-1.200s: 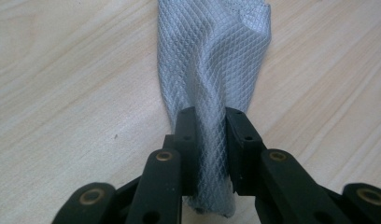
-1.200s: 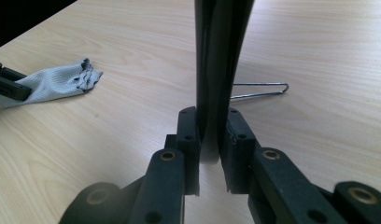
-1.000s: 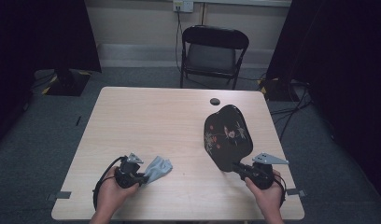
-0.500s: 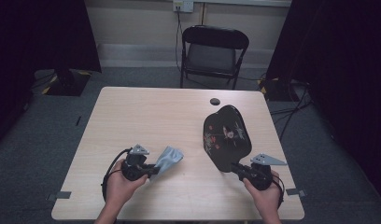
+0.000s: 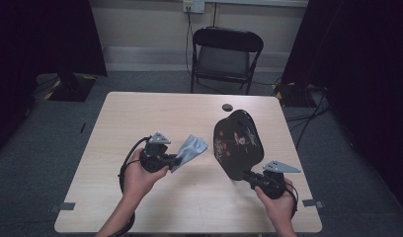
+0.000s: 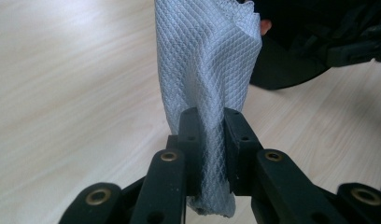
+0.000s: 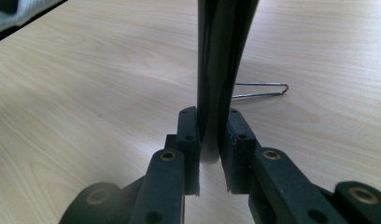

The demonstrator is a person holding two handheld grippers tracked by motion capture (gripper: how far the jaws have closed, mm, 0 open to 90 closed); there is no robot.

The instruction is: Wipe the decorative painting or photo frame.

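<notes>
Above the tabletop (image 5: pixel 140 118), the left tongs (image 5: pixel 176 160), clamped on the grey cloth (image 5: pixel 190 149), have lifted it nearer the black tray (image 5: pixel 237 143), which the right tongs (image 5: pixel 248 176) keep gripping, propped at its near edge.

High cam overhead; claw cams close-up, shared table (image 5: pixel 140 118).

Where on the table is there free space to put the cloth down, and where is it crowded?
The far left part of the table, beyond the left gripper and its grey cloth, is bare. The near middle, between the two hands, is bare too. The right side is crowded: the black tray held by the right gripper, and a small black disc behind it.
</notes>
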